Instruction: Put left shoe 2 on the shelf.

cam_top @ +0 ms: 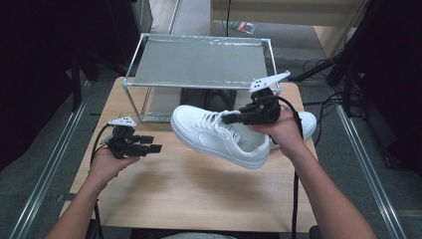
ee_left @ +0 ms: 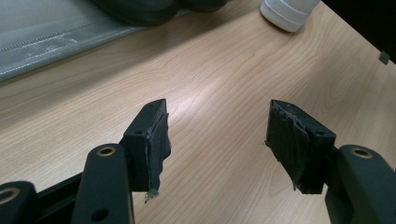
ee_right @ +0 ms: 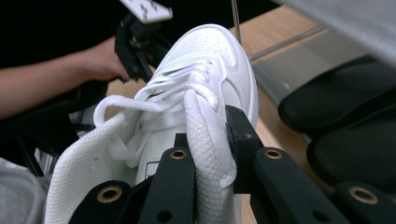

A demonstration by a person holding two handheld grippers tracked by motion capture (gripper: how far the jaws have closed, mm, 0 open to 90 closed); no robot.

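- Sneaker [cam_top: 219, 137]: white, laced, low-cut, held tilted above the surface [cam_top: 189, 194], toe toward the rack [cam_top: 199, 62].
- Right tool [cam_top: 234, 118] clamps its collar.
- Left tool [cam_top: 152, 144] gapes wide, holding nothing.
- Rack holds dark shoes [ee_right: 345, 126] underneath.

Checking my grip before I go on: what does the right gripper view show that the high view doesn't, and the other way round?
Right gripper view alone: the jaws pinch the white sneaker by its collar wall, one jaw inside. High view alone: the sneaker hangs clear above the table, a second white shoe lies behind the right gripper, and the metal rack. Both: the left gripper, open, and black shoes under the rack.
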